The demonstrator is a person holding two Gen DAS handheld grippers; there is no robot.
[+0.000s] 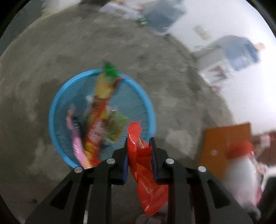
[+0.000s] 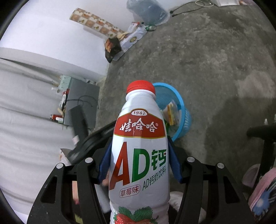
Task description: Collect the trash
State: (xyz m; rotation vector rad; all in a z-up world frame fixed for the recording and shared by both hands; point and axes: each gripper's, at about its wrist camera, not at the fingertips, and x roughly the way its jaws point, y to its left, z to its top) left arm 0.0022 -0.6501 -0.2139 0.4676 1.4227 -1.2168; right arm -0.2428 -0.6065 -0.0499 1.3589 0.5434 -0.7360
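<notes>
The floor (image 2: 198, 56) is bare grey concrete, mottled with darker patches, meeting a white wall (image 2: 43, 34) at the far side. Along that wall lie a patterned roll (image 2: 96, 22), a dark snack bag (image 2: 113, 49), a pale bag (image 2: 132, 38) and a bluish sack (image 2: 148, 12); a grey box (image 2: 82, 96) with cables stands nearer.

A round blue basket (image 1: 57, 110) sits on the floor, holding several bright wrappers (image 1: 98, 117). The left tongs (image 1: 139, 158) pinch a red wrapper (image 1: 146, 181) between their blue pads, poised above the basket's near rim. The right tongs (image 2: 139, 165) clamp a white bottle (image 2: 139, 155) with a red cap, its neck pointing toward the basket.

The left view is smeared by motion: an orange board (image 1: 227, 143) and blurred shapes at the right edge cannot be made out, and the bottle (image 1: 241, 181) shows there only as a white streak. The bottle blocks part of the basket in the right view, and its base is cut off by the frame. A dark chair (image 2: 265, 137) is cropped at the right
</notes>
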